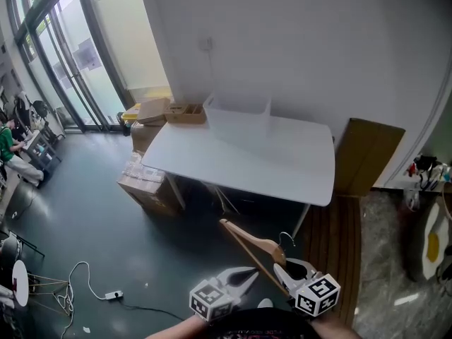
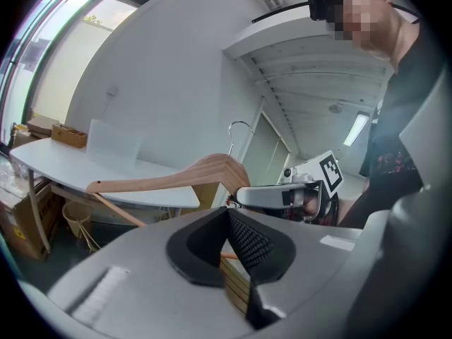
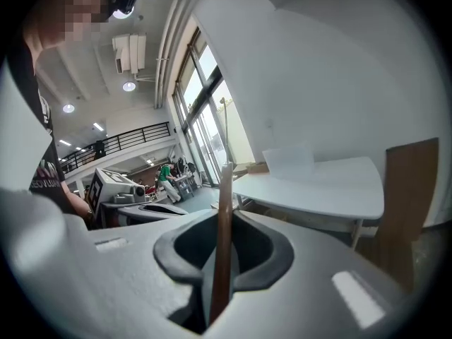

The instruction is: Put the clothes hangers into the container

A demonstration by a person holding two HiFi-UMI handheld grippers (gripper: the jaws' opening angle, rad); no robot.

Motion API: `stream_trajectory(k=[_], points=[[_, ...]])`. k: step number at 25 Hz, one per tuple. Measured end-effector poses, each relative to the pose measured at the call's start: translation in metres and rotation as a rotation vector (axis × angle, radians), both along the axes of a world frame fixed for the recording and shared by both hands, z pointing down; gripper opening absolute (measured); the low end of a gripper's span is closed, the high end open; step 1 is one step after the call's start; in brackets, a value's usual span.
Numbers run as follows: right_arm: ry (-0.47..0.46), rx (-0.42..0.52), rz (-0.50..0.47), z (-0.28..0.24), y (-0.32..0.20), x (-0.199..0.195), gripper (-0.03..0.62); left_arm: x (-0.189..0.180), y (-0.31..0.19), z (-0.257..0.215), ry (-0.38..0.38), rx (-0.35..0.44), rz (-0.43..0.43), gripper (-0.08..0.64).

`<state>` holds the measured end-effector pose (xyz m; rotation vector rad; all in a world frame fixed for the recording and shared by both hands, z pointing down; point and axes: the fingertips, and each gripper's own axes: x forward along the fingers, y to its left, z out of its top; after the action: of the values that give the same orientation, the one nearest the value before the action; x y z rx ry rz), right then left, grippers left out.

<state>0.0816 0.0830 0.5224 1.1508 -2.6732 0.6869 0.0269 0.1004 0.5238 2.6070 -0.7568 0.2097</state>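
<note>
A wooden clothes hanger with a metal hook is held low in front of the white table. My right gripper is shut on it. In the right gripper view the hanger's bar stands upright between the jaws of my right gripper. My left gripper sits just left of it, shut and holding nothing; in its own view my left gripper has its pads pressed together below the hanger. The translucent container stands at the table's back edge.
A small open cardboard box rests at the table's back left corner. More cardboard boxes are stacked on the floor left of the table. A brown board leans on the wall at right. A power strip with its cable lies on the dark floor.
</note>
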Motion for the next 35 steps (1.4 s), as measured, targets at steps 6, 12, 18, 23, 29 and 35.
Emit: stream_trajectory(k=[6,12,18,23,29,35], points=[[-0.018,-0.005,0.027,-0.001,-0.001,0.005,0.058,0.002,0.001,0.000,-0.008,0.003,0.018,0.006],[-0.017,-0.001,0.040,-0.003,-0.002,0.014,0.058,0.006,-0.001,-0.001,-0.023,0.010,0.023,0.006],[-0.018,0.022,0.056,-0.006,-0.010,0.034,0.058,0.027,-0.007,-0.008,-0.025,0.034,0.037,0.006],[-0.019,0.044,0.059,-0.014,-0.015,0.051,0.058,0.044,-0.010,-0.013,-0.027,0.058,0.035,0.006],[-0.026,0.056,0.052,-0.020,-0.022,0.066,0.058,0.051,-0.018,-0.019,-0.041,0.060,0.005,0.006],[-0.032,0.042,0.053,-0.015,-0.034,0.069,0.058,0.053,-0.026,-0.022,-0.044,0.046,-0.004,0.006]])
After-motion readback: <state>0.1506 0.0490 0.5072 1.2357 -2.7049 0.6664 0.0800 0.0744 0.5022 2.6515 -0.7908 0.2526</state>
